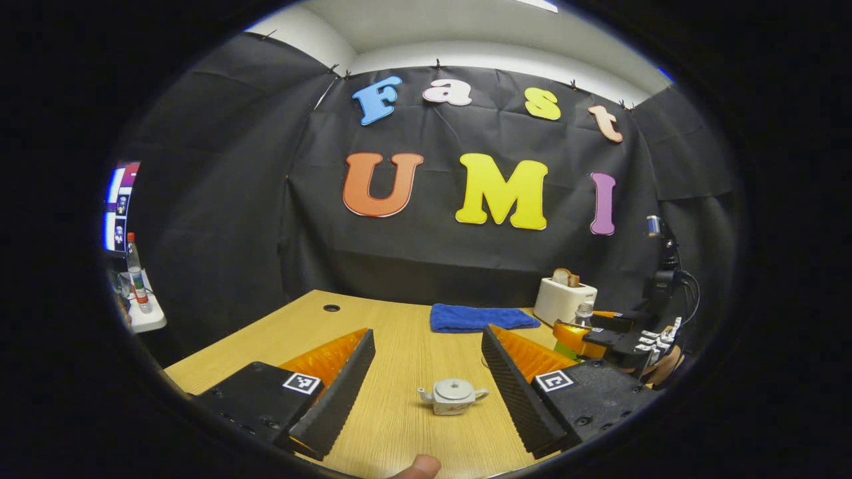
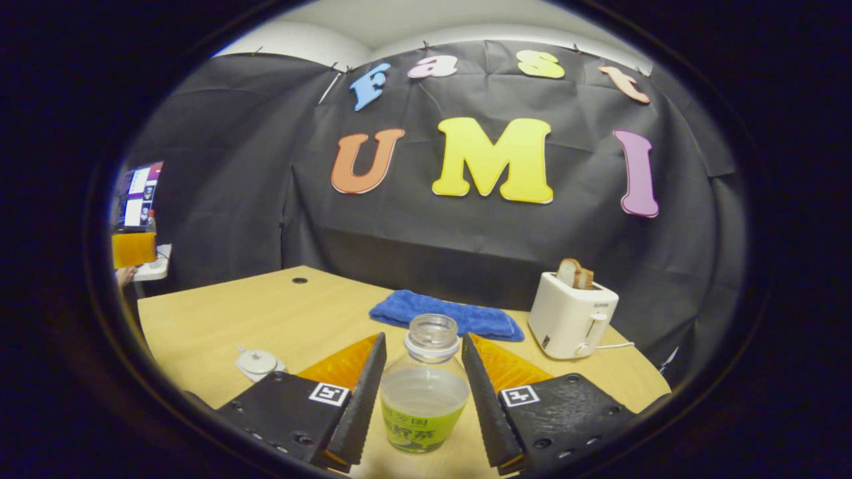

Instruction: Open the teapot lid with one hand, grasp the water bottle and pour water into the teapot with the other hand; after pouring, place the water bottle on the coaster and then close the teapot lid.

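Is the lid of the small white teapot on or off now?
On. The small white teapot stands on the wooden table with its lid seated.

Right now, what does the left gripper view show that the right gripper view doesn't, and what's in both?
Left gripper view: the right gripper seen from outside, a thumb tip, and a red-capped bottle on a side shelf. Right gripper view: a white cord beside the toaster, and the water bottle close up, uncapped. Both: the table, blue cloth, toaster with bread, and the teapot, lid on.
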A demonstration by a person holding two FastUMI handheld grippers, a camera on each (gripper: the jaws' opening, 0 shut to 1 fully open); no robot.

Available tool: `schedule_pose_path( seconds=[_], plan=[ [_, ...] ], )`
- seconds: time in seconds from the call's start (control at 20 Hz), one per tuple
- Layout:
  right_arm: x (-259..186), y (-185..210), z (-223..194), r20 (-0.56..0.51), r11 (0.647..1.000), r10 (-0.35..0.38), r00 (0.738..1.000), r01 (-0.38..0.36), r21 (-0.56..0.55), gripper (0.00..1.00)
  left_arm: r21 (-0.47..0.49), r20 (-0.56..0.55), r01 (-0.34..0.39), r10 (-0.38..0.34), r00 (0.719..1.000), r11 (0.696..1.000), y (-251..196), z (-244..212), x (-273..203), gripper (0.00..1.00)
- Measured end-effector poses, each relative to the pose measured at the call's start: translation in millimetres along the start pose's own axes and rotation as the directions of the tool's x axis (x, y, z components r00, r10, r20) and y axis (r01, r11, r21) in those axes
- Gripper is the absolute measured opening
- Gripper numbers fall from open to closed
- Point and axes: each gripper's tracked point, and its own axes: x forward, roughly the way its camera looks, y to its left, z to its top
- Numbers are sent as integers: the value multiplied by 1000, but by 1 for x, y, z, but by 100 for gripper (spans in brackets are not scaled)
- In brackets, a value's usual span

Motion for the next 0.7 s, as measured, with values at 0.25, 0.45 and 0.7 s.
schedule_pose_path(
  seconds=[0.25,0.45,0.7],
  plan=[
    [8,9,9,-3,999,3,1000,-3,-39,59,-14,-19,17,-17,1000,1000,2,-5,0,98],
    [13,19,15,-2,999,39,999,-39,-22,45,-15,-16,20,-21,1000,1000,3,-4,0,98],
    [29,30,33,33,998,53,998,-52,-31,40,6,-14,28,-28,1000,1000,1,-5,0,98]
  ],
)
